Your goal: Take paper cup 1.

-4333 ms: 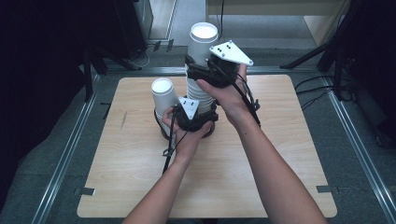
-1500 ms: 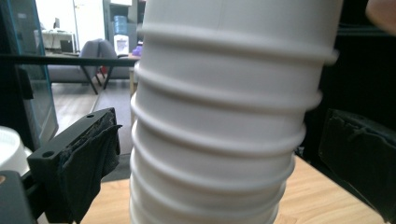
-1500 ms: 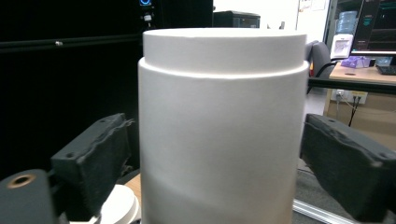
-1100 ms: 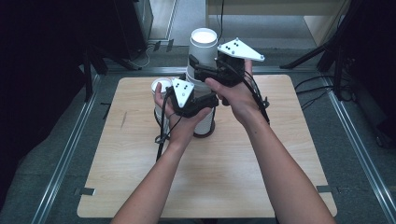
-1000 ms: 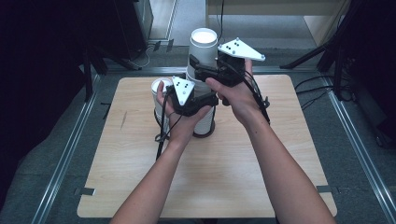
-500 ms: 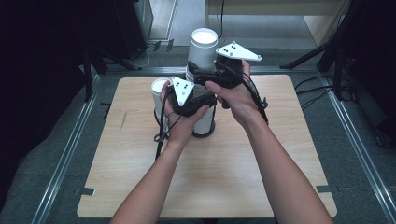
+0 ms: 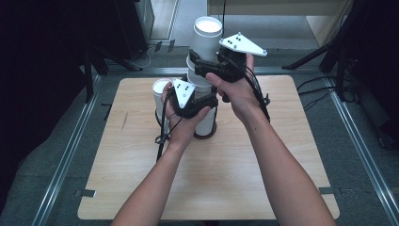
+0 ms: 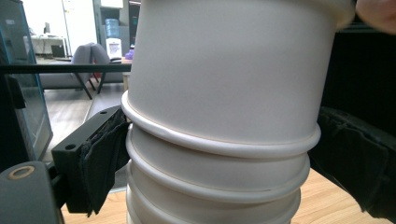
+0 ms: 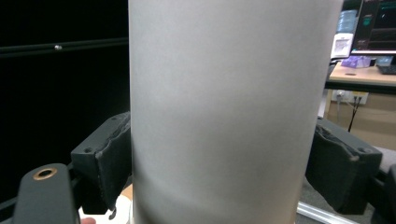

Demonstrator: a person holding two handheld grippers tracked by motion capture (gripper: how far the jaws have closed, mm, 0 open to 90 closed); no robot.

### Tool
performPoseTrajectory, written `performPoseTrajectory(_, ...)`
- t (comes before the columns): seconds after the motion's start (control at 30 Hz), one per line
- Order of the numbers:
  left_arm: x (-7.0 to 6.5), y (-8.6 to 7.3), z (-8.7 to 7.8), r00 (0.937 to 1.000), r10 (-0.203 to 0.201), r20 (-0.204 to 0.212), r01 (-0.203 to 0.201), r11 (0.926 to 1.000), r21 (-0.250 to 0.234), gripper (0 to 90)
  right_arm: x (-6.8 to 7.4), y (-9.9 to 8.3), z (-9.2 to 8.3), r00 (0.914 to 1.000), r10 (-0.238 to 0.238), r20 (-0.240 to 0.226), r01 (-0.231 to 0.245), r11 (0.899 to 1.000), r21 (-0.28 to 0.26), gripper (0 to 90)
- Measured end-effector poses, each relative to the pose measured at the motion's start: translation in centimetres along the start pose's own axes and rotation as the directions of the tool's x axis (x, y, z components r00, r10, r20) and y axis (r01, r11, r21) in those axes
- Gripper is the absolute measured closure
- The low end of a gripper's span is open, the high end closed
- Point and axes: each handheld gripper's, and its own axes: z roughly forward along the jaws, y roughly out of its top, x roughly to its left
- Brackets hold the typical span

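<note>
A stack of white paper cups stands at the middle of the wooden table. My left gripper is shut on the stack's upper rims, with its pads pressed against both sides. The top cup stands tall above the others, partly drawn out of the stack. My right gripper is shut on this cup's wall, pads on either side. The grippers hide the middle of the stack.
A second white cup stands just left of the stack, behind the left hand. Metal rails run along the table's sides, and dark stands and cables lie beyond its far and right edges.
Since the earliest frame both grippers have risen along the stack. Over the last second the top cup has edged slightly higher in the right gripper while the left gripper holds the stack still.
</note>
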Motion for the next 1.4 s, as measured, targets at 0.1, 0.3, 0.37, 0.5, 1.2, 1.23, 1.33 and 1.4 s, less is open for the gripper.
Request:
performPoseTrajectory(0.1,0.0,0.0,0.0,1.0000,0.002,0.001,-0.002,1.0000,0.000,6.3,0.1,0.5,-0.2,0.9999,-0.008,0.012,0.008,1.000,-0.029,16.1)
performPoseTrajectory(0.3,0.0,0.0,0.0,1.0000,-0.003,0.000,0.003,1.0000,-0.004,6.4,0.5,0.8,-0.5,0.9969,-0.062,0.048,0.065,0.996,-0.066,16.7)
performPoseTrajectory(0.37,0.0,0.0,0.0,1.0000,-0.002,-0.001,0.002,1.0000,-0.003,6.4,0.6,0.9,-0.5,0.9961,-0.066,0.058,0.070,0.995,-0.070,16.7)
performPoseTrajectory(0.5,0.0,0.0,0.0,1.0000,-0.003,0.000,0.003,1.0000,-0.001,6.4,0.7,1.6,-0.9,0.9958,-0.048,0.078,0.057,0.992,-0.109,17.4)
performPoseTrajectory(1.2,0.0,0.0,0.0,0.9999,-0.016,0.002,0.016,0.9999,0.002,6.4,0.9,5.1,-3.0,0.9898,-0.048,0.134,0.074,0.979,-0.191,19.7)
performPoseTrajectory(1.23,0.0,0.0,0.0,0.9999,-0.016,0.002,0.016,0.9999,0.002,6.4,0.8,5.2,-3.1,0.9891,-0.048,0.139,0.074,0.978,-0.193,19.7)
performPoseTrajectory(1.33,0.0,0.0,0.0,0.9999,-0.016,0.001,0.016,0.9999,0.002,6.4,0.3,5.2,-3.4,0.9866,-0.046,0.156,0.077,0.978,-0.194,19.8)
performPoseTrajectory(1.4,0.0,0.0,0.0,0.9999,-0.016,0.001,0.016,0.9999,0.002,6.4,-0.1,5.2,-3.6,0.9847,-0.047,0.168,0.079,0.978,-0.191,19.8)
